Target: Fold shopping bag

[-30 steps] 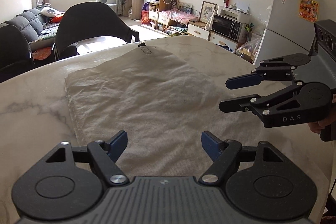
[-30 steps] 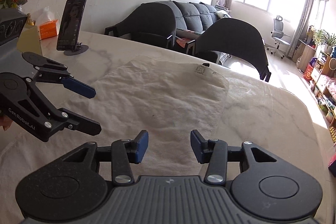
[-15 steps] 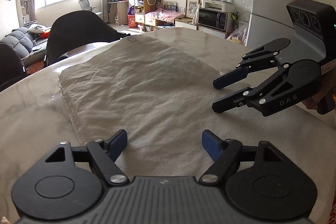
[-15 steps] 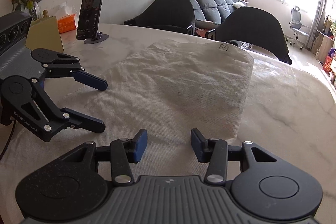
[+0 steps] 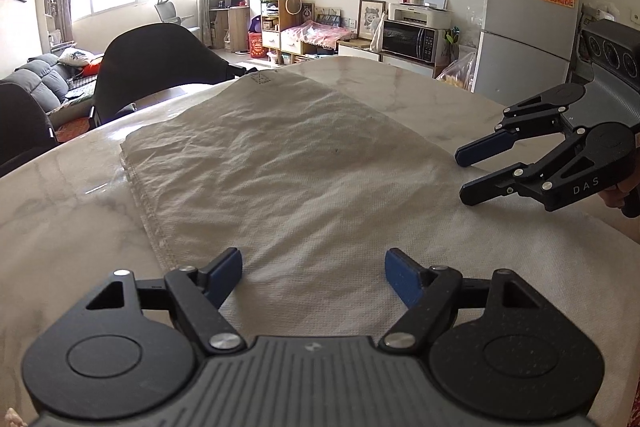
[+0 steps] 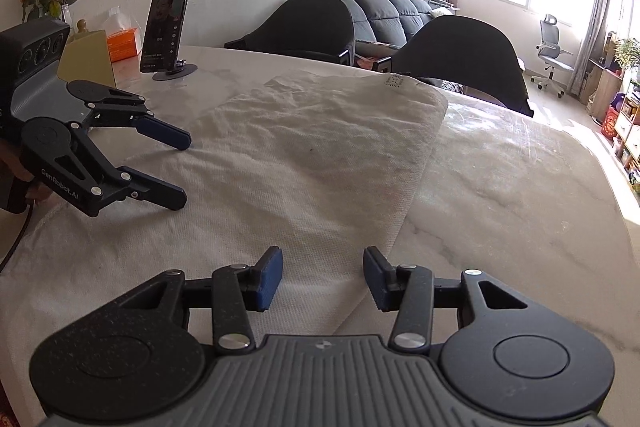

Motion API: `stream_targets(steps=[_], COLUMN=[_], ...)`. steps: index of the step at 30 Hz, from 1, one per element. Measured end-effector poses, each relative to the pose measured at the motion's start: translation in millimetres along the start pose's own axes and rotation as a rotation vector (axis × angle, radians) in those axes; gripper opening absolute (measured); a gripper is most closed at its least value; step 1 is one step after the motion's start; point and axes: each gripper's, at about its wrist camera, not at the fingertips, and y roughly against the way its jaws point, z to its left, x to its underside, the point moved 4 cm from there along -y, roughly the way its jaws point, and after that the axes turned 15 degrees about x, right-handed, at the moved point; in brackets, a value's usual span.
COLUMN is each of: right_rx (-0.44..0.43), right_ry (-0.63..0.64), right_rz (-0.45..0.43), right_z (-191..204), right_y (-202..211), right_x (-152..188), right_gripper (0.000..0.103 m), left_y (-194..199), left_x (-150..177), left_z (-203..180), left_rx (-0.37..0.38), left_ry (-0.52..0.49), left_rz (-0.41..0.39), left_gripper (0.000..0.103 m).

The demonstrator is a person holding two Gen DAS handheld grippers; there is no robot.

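- The shopping bag lay flat on the marble desk, its long axis running from the bottom of the frame toward the upper centre.
- Your left tool hovered released over the near left edge.
- Your right tool stood released over the near right edge, equally close.

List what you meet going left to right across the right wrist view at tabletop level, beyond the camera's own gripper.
Left gripper → phone on its stand → white shopping bag lying flat → bare marble table.
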Motion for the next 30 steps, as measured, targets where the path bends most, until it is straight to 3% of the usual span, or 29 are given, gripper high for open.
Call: stream_targets(steps=[4, 13, 19, 24, 30], right_rx=[-0.055, -0.118, -0.127, -0.124, -0.115], right_ry=[0.03, 0.139, 0.125, 0.126, 0.132], right_rz=[-0.019, -0.025, -0.021, -0.02, -0.019], right_z=[15, 51, 51, 54, 57], right_y=[11, 24, 27, 26, 29], right_x=[-3, 7, 13, 11, 12], right_gripper=[0.048, 0.049, 0.052, 0.052, 0.053], left_y=[6, 7, 11, 10, -2], left_x=[0, 15, 23, 10, 1], left_z=[-9, -50, -50, -50, -54], left_rx=[0.012, 0.055, 0.024, 0.016, -0.021], left_ry=[0.013, -0.066, -0.017, 0.017, -0.013], left_rz=[0.007, 0.051, 0.034, 0.014, 0.009], left_gripper=[0.079, 0.079, 0.079, 0.079, 0.079])
